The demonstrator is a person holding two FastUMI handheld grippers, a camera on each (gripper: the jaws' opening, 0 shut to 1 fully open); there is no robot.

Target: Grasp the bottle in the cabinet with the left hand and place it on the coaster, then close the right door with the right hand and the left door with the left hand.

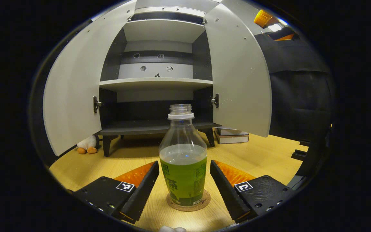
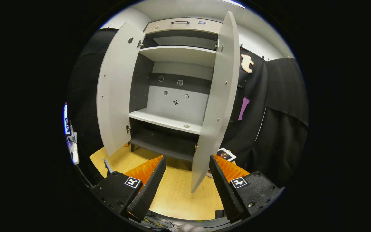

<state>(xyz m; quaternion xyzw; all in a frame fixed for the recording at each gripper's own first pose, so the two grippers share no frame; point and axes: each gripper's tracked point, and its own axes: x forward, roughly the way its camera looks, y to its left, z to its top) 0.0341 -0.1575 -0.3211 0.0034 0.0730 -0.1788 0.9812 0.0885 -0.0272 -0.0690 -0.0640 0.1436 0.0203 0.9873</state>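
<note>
bottle [image 1: 183,161]: 1, stood on coaster [image 1: 188,202], lower centre
left gripper [image 1: 184,185]: jaws released, flanking bottle
right gripper [image 2: 187,183]: jaws released, nothing gripped
doors: 2, left door [image 1: 76,93] and right door [image 1: 240,77] seen open
clutter: 2 books [image 1: 232,135], 1 plush [image 1: 88,145] beside cabinet [image 1: 156,83]

A clear plastic bottle [image 1: 183,161] with green label, uncapped, stands upright on a round cork coaster [image 1: 189,202] before the grey wooden cabinet [image 1: 156,84], whose left door [image 1: 76,87] and right door [image 1: 240,77] stand open.

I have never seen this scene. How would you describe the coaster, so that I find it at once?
Start at the grey cabinet, both doors open, standing on the wooden table. In front of it, between the open left gripper fingers, stands a capless bottle with a green label. The coaster is the round, brown, cork-like disc under that bottle, the only flat round thing on the table.
</note>
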